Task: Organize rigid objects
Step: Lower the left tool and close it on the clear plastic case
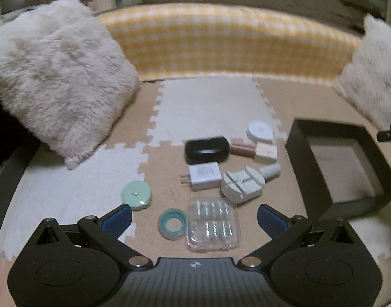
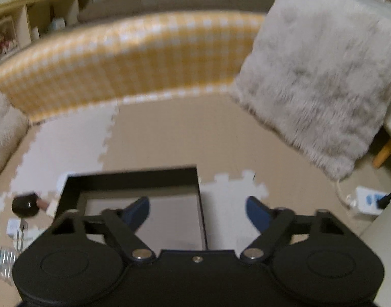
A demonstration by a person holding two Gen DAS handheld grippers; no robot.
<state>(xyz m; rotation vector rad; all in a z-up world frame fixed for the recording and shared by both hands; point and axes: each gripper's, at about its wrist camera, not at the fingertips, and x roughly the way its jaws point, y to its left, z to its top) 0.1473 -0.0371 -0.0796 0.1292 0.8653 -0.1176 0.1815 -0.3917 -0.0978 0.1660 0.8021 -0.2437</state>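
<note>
Small rigid objects lie on the foam floor mat: a clear plastic case (image 1: 212,225), a teal tape roll (image 1: 171,223), a mint round tape measure (image 1: 136,195), a white plug adapter (image 1: 204,175), a black oval case (image 1: 207,149), a grey-white tool (image 1: 244,184), a white round disc (image 1: 260,131) and a small cream box (image 1: 266,152). An empty black box (image 1: 333,168) stands to their right. My left gripper (image 1: 194,218) is open above the clear case and tape roll. My right gripper (image 2: 197,211) is open and empty over the black box's (image 2: 134,176) right wall.
Two fluffy pale cushions (image 1: 54,76) (image 2: 320,81) lean on a yellow checked bolster (image 1: 221,41) at the back. A white power strip (image 2: 369,200) with a cable lies at the right. A wooden shelf (image 2: 29,18) stands at the far left.
</note>
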